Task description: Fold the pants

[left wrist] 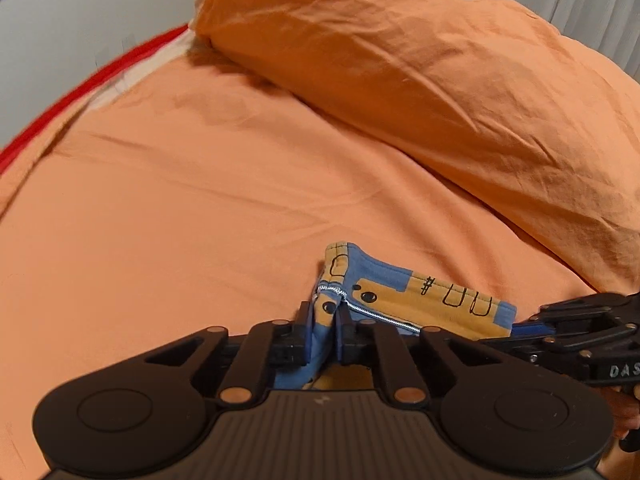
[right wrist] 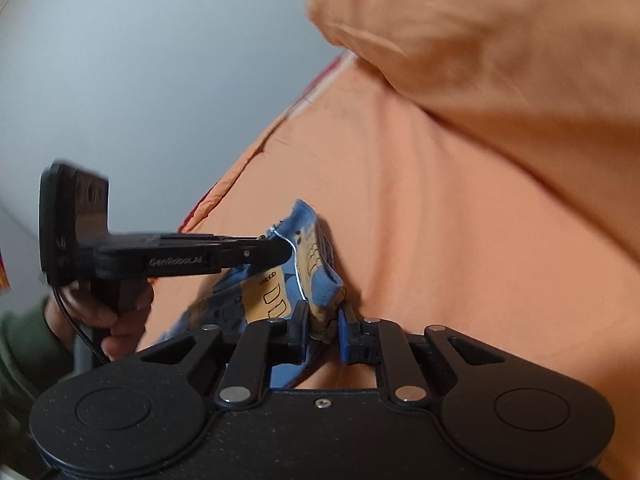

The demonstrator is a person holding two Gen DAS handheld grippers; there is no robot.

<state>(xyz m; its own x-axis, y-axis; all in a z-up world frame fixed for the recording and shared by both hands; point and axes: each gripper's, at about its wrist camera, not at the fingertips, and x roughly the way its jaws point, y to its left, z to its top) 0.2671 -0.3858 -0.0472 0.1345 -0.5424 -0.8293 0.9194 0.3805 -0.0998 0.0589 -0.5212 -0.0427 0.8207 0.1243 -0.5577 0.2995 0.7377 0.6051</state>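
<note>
Small blue and yellow printed pants (left wrist: 400,288) lie bunched on the orange bed sheet (left wrist: 200,200). My left gripper (left wrist: 325,312) is shut on one corner of the cloth near a white-stitched seam. In the right wrist view the pants (right wrist: 280,292) hang between both tools. There my right gripper (right wrist: 326,316) is shut on the opposite edge of the cloth. The left gripper (right wrist: 280,250) reaches in from the left and pinches the raised fabric. In the left wrist view the right gripper's body (left wrist: 580,332) shows at the right edge, its fingertips hidden by the pants.
A large orange pillow (left wrist: 420,80) lies across the far side of the bed. A red mattress edge (left wrist: 80,88) runs along the left by a pale wall (right wrist: 140,60). A hand (right wrist: 116,316) and green sleeve (right wrist: 24,344) hold the left tool.
</note>
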